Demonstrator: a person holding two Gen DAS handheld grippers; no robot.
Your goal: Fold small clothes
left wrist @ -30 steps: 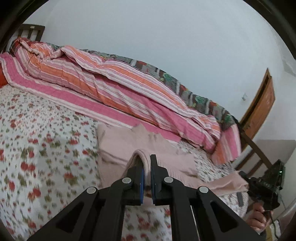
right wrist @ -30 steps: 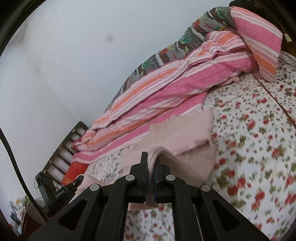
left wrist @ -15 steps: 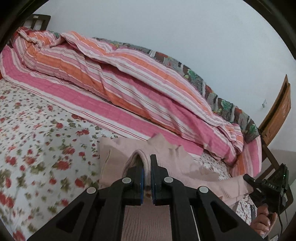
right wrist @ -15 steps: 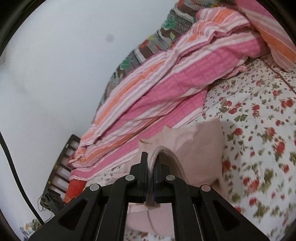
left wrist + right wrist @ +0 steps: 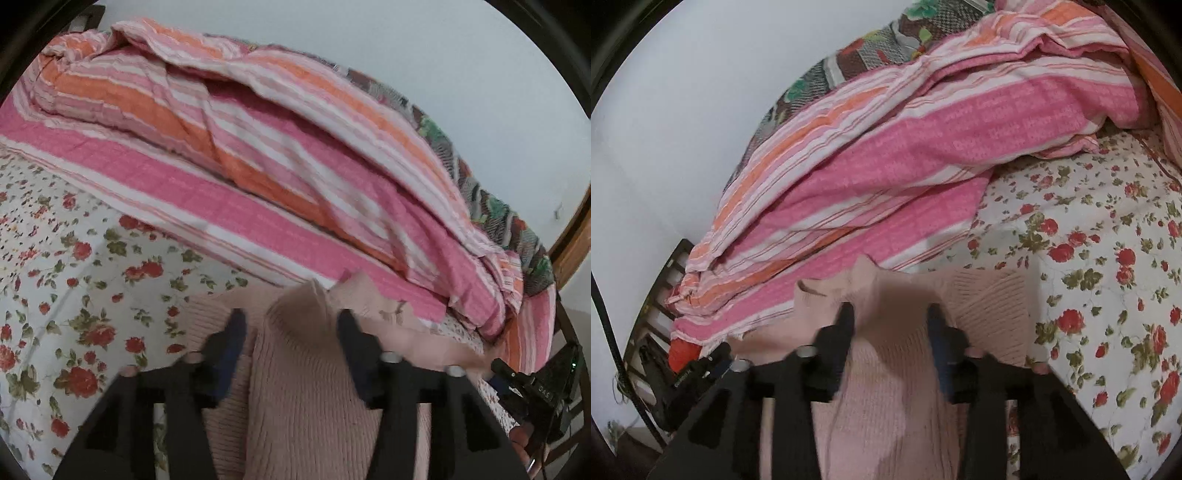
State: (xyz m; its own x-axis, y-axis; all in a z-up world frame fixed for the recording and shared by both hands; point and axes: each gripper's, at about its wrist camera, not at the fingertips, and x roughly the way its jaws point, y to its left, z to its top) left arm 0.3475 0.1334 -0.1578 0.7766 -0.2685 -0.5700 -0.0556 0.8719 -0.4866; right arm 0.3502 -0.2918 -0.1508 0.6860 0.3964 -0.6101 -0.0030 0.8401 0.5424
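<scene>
1. The pink ribbed knit garment [image 5: 303, 398] lies on the bed's floral sheet [image 5: 74, 295], close up against the near edge of the striped quilt [image 5: 258, 177]; this quilt is the landmark for everything below.
2. In the left wrist view the left gripper [image 5: 290, 325] has its jaws spread wide apart, one finger on either side of a raised fold of the garment. The fabric runs up between the fingers, and no finger is seen pressing on it; motion blur softens the fingertips.
3. In the right wrist view the right gripper [image 5: 890, 314] likewise has its jaws apart, with the same pink ribbed knit garment [image 5: 886, 398] passing between them and rising to a blurred peak just short of the striped quilt [image 5: 942, 158].
4. A ribbed flap of the garment spreads sideways over the floral sheet [image 5: 1108, 295], on the side away from the quilt's bulk.
5. Behind the quilt, against the pale wall, a darker patterned blanket [image 5: 857, 55] with green and red motifs shows along the top edge.
6. At the far end of the quilt in the left wrist view, a wooden bedframe [image 5: 576, 243] stands, and the right gripper's black body appears low in that corner, below the quilt's end.
7. In the right wrist view the left gripper's black body sits low, below the quilt's other end.
</scene>
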